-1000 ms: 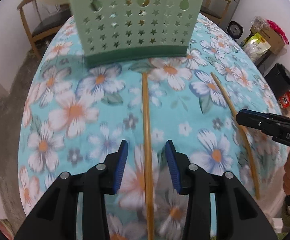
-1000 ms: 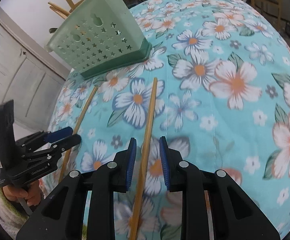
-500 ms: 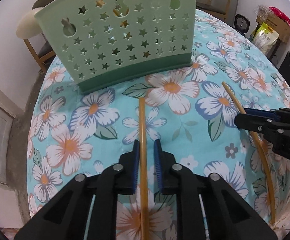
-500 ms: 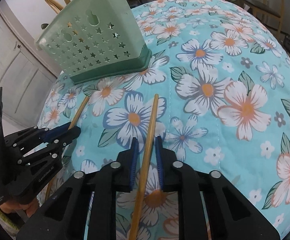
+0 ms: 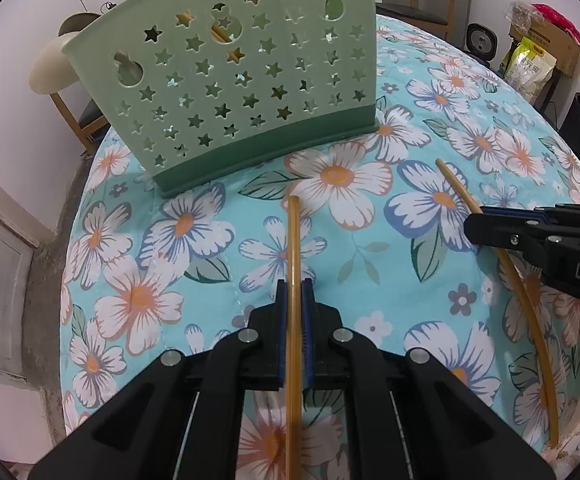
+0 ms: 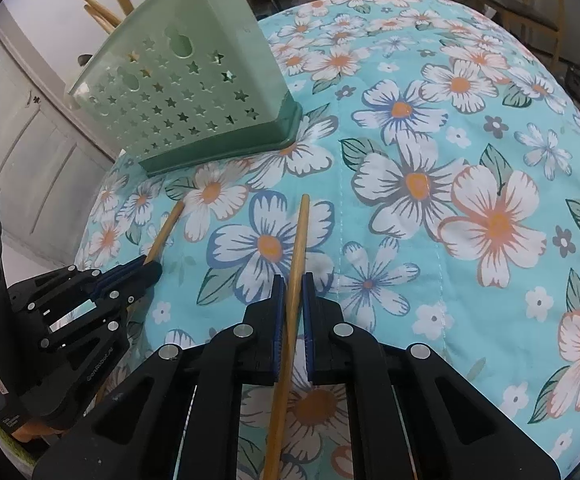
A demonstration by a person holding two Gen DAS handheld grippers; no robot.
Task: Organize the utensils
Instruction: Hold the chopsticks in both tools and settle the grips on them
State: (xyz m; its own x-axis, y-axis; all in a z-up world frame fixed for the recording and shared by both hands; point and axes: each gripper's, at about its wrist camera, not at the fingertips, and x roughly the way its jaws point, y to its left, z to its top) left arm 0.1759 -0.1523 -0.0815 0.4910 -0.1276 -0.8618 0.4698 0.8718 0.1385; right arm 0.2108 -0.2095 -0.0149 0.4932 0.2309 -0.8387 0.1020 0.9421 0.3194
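Note:
Two bamboo chopsticks lie on the floral tablecloth in front of a green star-punched utensil holder [image 5: 245, 76], which holds several other chopsticks. My left gripper [image 5: 294, 286] is shut on the left chopstick [image 5: 293, 240]. My right gripper [image 6: 293, 280] is shut on the right chopstick [image 6: 300, 236]. The right gripper [image 5: 474, 220] and its chopstick [image 5: 456, 188] show at the right of the left wrist view. The left gripper [image 6: 151, 266] and its chopstick [image 6: 165, 228] show at the left of the right wrist view, with the holder [image 6: 185, 92] beyond.
The round table [image 5: 129, 240] carries a turquoise flowered cloth. Wooden chairs [image 5: 430, 4] stand behind it. Bags and boxes [image 5: 538, 52] sit on the floor at the right. A white panelled door [image 6: 25, 152] is at the left.
Both grippers have closed on their chopsticks, from wide open a second ago. Both have moved forward toward the holder.

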